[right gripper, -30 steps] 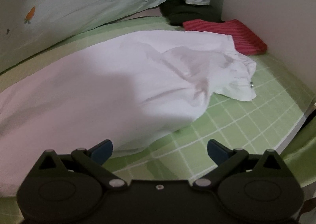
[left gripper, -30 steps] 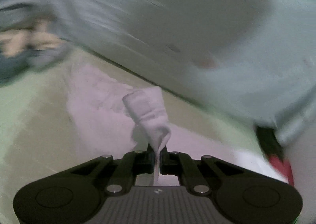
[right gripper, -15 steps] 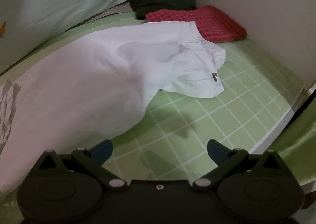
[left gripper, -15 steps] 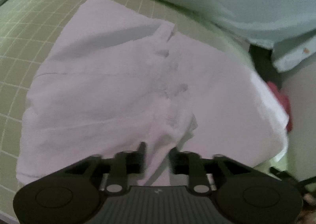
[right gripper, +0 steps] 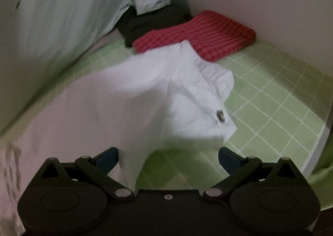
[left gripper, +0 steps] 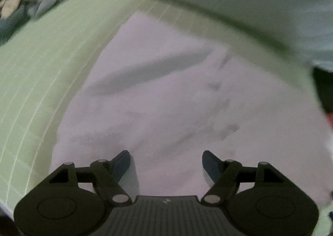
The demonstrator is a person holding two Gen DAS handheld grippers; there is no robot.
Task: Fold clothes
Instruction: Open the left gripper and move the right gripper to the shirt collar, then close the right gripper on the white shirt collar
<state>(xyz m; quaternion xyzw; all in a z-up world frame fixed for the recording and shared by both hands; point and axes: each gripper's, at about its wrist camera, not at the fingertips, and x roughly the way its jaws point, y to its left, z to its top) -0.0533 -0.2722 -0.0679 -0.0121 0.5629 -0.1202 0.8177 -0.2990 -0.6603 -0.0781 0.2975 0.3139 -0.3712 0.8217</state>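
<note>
Green checked sheet (right gripper: 270,111) under rumpled white shirt (left gripper: 166,100); left gripper (left gripper: 166,161) and right gripper (right gripper: 168,155) spread wide, empty, just above cloth.

The left tongs (left gripper: 166,162) have a black body with two round housings, one at each side, and each housing has a faint circle pressed in its top. Black link bars go from the body to the fingers, with silver screws at the joints. The middle plate is grey with fine ribs and a small white mark. The fingertips (left gripper: 122,161) are dark blue. The right tongs (right gripper: 168,158) look the same, but their middle plate is smooth black with one small screw.
</note>
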